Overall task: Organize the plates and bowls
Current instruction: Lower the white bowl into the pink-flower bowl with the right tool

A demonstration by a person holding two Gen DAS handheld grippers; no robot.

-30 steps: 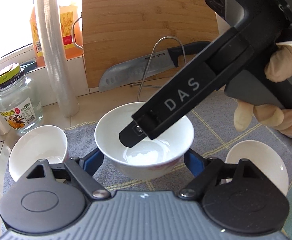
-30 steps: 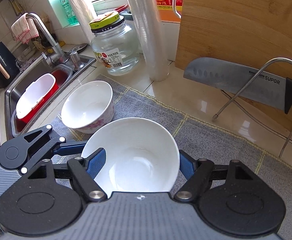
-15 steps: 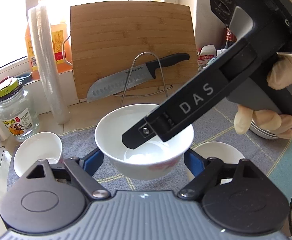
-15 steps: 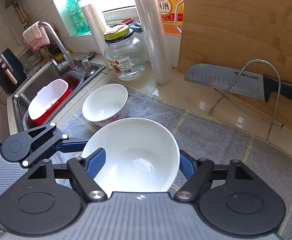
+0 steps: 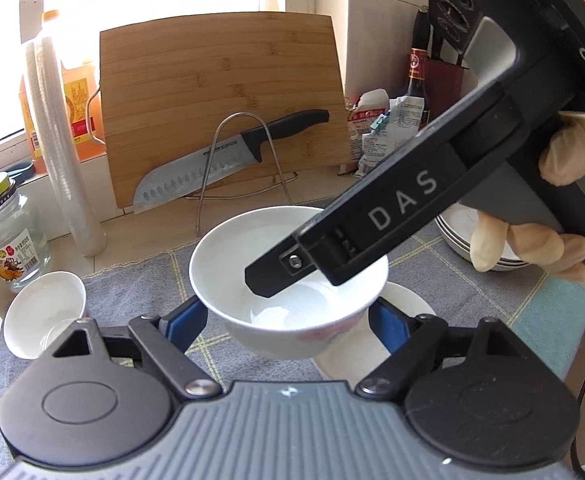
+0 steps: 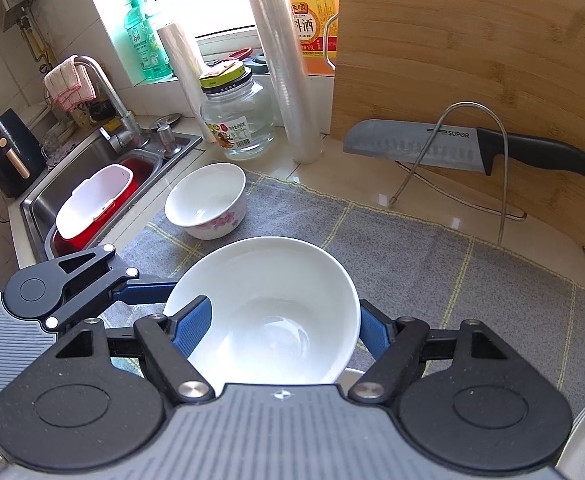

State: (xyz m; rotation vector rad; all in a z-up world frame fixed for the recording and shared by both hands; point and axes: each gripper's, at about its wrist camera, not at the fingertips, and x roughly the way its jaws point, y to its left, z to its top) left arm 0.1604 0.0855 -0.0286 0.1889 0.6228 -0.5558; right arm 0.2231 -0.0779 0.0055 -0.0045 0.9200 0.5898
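**Q:** Left wrist view: what does your left tool hold?

**A:** Your left tool stands about half open, its blue pads apparently pressed on either side of the white bowl. The bowl hangs clear of the grey mat. One finger of your right tool reaches down inside it.

**Q:** What has changed in this view?

**A:** The bowl keeps its place between the pads while the scene behind has slid left. The small bowl now lies well off to the left. A white dish now sits just beneath the carried bowl, and a stack of plates has come into view behind your gloved hand.

**Q:** Right wrist view: same reading?

**A:** Yes. Your right tool is closed on the same bowl, which fills the span between its pads, with the left pad lying over the rim. The small bowl, flower-patterned here, has dropped farther back on the mat, near the sink.

**Q:** What does that mean for the task?

**A:** You are probably mid-carry toward the other crockery. Setting the bowl down is not yet done.
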